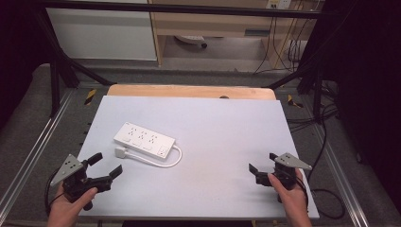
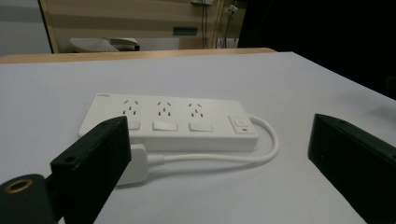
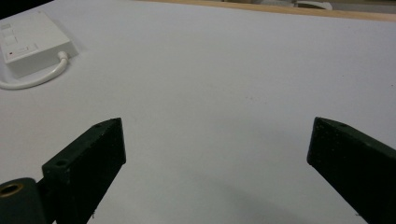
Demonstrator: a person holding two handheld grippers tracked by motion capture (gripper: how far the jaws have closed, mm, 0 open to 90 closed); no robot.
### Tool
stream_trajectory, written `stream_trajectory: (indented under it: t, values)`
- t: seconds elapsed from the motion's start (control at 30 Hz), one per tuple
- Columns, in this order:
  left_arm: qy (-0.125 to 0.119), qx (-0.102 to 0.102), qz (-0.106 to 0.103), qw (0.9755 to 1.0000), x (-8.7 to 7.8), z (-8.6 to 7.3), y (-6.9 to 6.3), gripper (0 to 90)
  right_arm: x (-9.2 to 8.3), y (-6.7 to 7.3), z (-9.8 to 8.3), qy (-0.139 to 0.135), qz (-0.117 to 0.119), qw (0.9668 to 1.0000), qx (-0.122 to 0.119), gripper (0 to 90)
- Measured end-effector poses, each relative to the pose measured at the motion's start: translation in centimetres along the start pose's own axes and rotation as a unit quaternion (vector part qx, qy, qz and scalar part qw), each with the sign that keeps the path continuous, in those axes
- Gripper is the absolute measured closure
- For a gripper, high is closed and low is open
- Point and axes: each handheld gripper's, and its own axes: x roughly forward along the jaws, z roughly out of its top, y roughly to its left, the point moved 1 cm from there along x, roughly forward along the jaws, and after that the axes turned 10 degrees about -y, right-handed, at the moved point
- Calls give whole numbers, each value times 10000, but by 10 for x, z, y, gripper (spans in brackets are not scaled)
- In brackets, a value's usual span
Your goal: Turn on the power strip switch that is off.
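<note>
A white power strip [image 1: 144, 138] [image 2: 168, 122] [image 3: 32, 43] with three sockets lies left of the table's middle. Its short white cord [image 1: 163, 162] [image 2: 233, 156] loops back to a white plug [image 1: 121, 152] [image 2: 135, 165] lying beside the strip's near side. My left gripper [image 1: 108, 164] [image 2: 219, 154] stands open near the front left corner, just short of the plug, jaws empty. Near the front right edge my right gripper [image 1: 263, 162] [image 3: 217, 154] is open too, over bare table, far from the strip.
The white tabletop [image 1: 222, 137] sits on a wooden board [image 1: 189, 91] inside a black frame. Cables [image 1: 326, 123] trail on the floor at the right. A wooden desk [image 1: 213, 23] and a white cabinet [image 1: 104, 33] stand beyond.
</note>
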Motion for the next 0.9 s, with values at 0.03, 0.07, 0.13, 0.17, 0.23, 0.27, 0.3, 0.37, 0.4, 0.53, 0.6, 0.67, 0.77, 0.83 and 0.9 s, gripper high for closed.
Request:
stream_trajectory:
  t: [0.03, 0.07, 0.13, 0.17, 0.23, 0.27, 0.3, 0.37, 0.4, 0.53, 0.6, 0.67, 0.77, 0.83, 0.9]
  values:
    - [-1, 7, 1, 10000, 1, 1, 0, 61, 0, 0, 0, -11, 6, 10000, -6, 49]
    - [-11, 5, 6, 10000, 1, 3, 0, 61, 0, 0, 0, -9, 16, 10000, -13, 49]
    - [-13, 16, 22, 10000, 3, 5, 0, 61, 0, 0, 0, 15, 30, 10000, 0, 46]
    - [-5, 28, 13, 10000, 4, 6, 0, 61, 0, 0, 0, 15, 30, 10000, 0, 46]
    - [19, 36, -1, 10000, 6, 8, -2, 61, 1, 1, 0, 29, 45, 10000, 7, 44]
    - [58, 82, -17, 9999, 8, 9, -2, 61, 1, 1, 0, 29, 45, 10000, 7, 44]
    - [57, 87, -34, 9999, 10, 12, -3, 61, 2, 2, 0, 40, 52, 10000, 11, 43]
    - [76, 121, -44, 9999, 12, 14, -3, 61, 2, 2, 0, 46, 53, 10000, 6, 44]
    - [87, 139, -47, 9999, 13, 16, -3, 62, 3, 3, -1, 61, 45, 10000, 11, 44]
    - [123, 155, -139, 9997, 18, 21, -2, 61, 4, 4, -1, 107, 36, 9999, 20, 47]
    - [169, 114, -191, 9996, 23, 24, -1, 61, 4, 6, -1, 91, 37, 10000, -9, 46]
    - [164, 132, -189, 9996, 27, 28, 0, 63, 3, 7, -1, 84, 46, 9999, -36, 46]
    - [116, 217, -185, 9995, 36, 35, -1, 62, 4, 8, -1, 98, 65, 9999, -50, 44]
    - [96, 185, -195, 9996, 39, 38, -1, 62, 5, 8, -1, 96, 56, 9999, -63, 41]
    - [70, 177, -202, 9996, 41, 39, -1, 63, 5, 8, -1, 94, 57, 9999, -56, 41]
